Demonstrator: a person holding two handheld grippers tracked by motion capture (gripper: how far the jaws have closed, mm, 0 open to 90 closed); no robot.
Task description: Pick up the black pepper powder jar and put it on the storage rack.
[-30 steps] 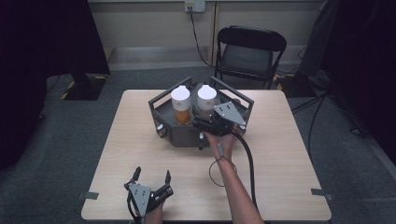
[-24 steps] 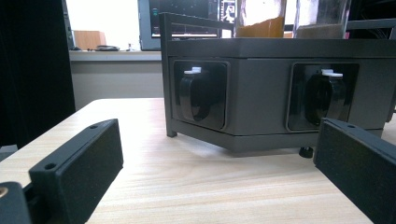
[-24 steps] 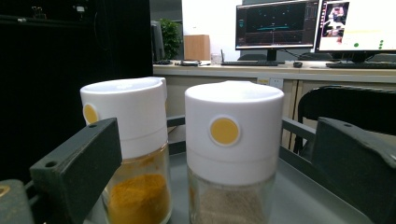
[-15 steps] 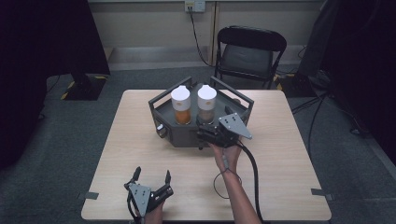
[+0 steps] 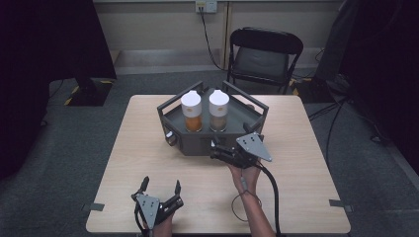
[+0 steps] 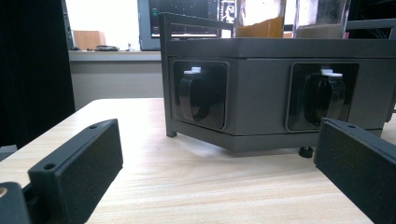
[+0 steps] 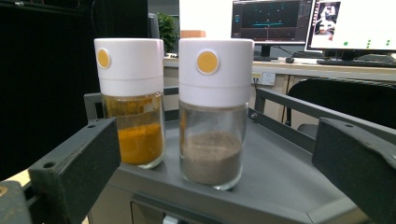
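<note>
My right gripper [image 5: 230, 148] gapes empty before the grey tray [image 5: 197, 143]. My left gripper [image 5: 160, 190] rests wide open on the pale wooden table [image 5: 296, 148]; a black chair [image 5: 264, 54] stands beyond.

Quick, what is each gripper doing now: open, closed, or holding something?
Left gripper: open, holding nothing.
Right gripper: open, holding nothing, by the grey rack.
</note>
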